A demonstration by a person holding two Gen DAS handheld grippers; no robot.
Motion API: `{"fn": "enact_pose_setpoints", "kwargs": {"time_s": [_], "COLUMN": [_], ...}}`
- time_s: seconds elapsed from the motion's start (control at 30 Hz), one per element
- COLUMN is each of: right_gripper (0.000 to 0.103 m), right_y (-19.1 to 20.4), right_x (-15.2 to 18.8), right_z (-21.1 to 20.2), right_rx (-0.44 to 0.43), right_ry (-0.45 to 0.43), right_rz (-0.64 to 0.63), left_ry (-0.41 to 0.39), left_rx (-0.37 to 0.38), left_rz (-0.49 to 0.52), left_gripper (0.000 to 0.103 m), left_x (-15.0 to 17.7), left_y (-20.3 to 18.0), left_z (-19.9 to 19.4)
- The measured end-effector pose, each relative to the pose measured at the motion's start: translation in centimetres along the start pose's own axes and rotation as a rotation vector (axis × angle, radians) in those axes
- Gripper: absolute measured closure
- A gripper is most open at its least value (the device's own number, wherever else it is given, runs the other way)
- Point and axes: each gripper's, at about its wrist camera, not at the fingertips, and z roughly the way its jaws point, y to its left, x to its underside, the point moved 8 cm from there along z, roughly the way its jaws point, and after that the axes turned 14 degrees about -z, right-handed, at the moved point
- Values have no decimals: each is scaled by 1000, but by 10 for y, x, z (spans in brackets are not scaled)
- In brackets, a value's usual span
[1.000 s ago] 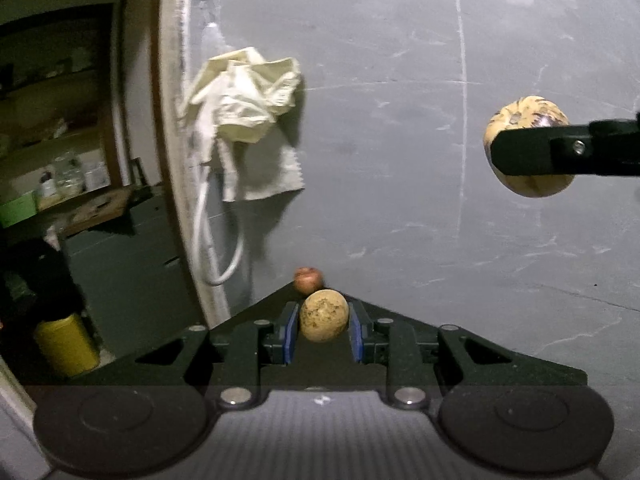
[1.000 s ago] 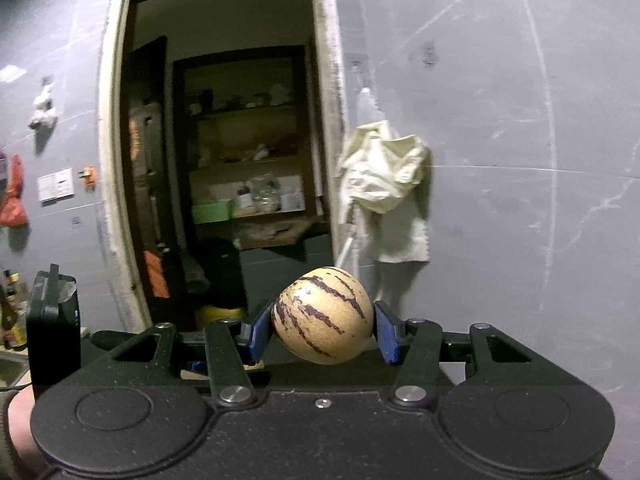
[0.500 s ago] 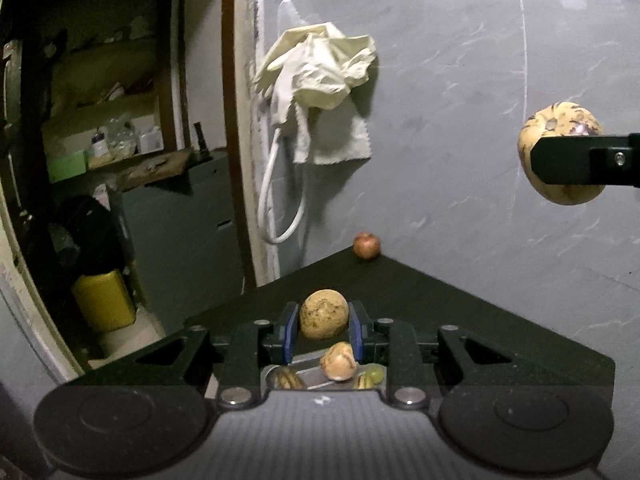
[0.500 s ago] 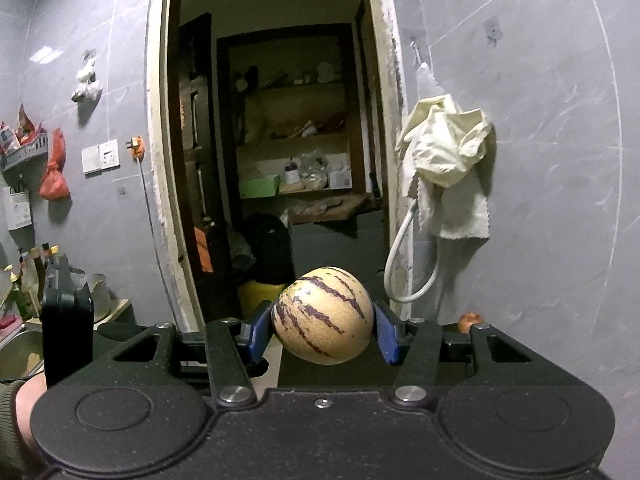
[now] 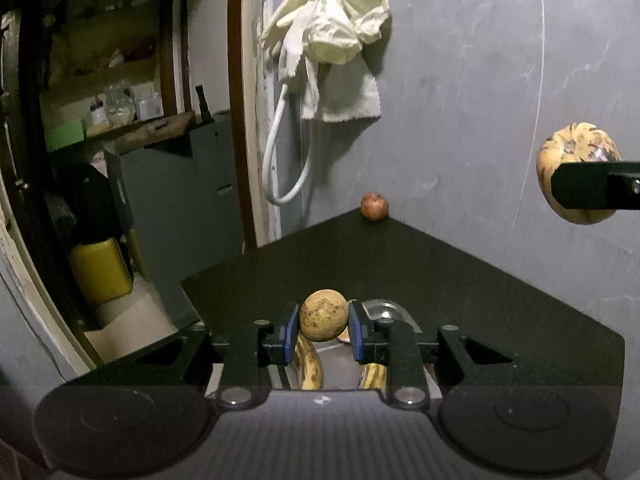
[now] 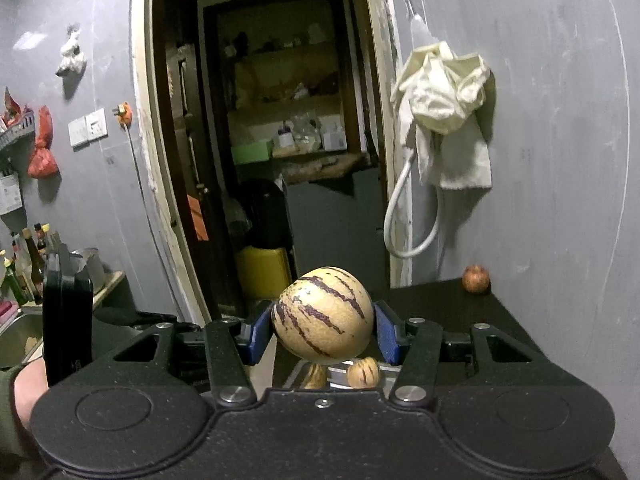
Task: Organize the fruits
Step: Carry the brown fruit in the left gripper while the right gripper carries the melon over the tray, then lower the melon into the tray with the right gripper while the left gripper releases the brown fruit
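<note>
My left gripper (image 5: 323,330) is shut on a small round tan fruit (image 5: 323,314), held above a dark table (image 5: 460,280). Below it sits a metal tray (image 5: 380,308) with bananas (image 5: 310,364) and other fruit, mostly hidden by the fingers. My right gripper (image 6: 323,332) is shut on a cream melon with dark purple stripes (image 6: 322,316); that same melon (image 5: 576,172) shows at the right edge of the left wrist view, high over the table. A small striped fruit (image 6: 363,372) lies on the tray under it. A small reddish fruit (image 5: 374,207) (image 6: 476,278) rests in the table's far corner.
A grey tiled wall (image 5: 460,80) backs the table, with a pale cloth (image 5: 328,40) and a white hose (image 5: 280,168) hanging on it. An open doorway (image 6: 272,140) to the left shows shelves and a yellow container (image 6: 264,272). Bottles (image 6: 24,256) and a sink lie far left.
Both grippers have sunk and tilted downward with their fruits still held. The table, the reddish fruit and the tray with its fruit have come into view below them.
</note>
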Motion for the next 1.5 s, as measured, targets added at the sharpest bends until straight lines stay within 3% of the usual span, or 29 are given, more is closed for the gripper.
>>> {"fn": "enact_pose_setpoints", "kwargs": {"time_s": [0.23, 0.6, 0.8, 1.07, 1.5], "right_gripper": [48, 48, 48, 48, 48], "right_y": [1, 17, 22, 20, 25], "right_x": [37, 136, 171, 194, 210], "right_z": [16, 37, 68, 111, 127], "right_rx": [2, -33, -52, -83, -98], "right_ry": [86, 288, 366, 441, 476], "right_rz": [14, 30, 12, -51, -101], "left_ry": [73, 241, 280, 319, 325], "left_rx": [-4, 36, 31, 28, 25], "left_rz": [12, -3, 2, 11, 8], "left_gripper": [74, 75, 75, 75, 74], "left_x": [36, 122, 136, 146, 145], "left_y": [8, 8, 9, 10, 11], "left_z": [20, 36, 55, 71, 81]}}
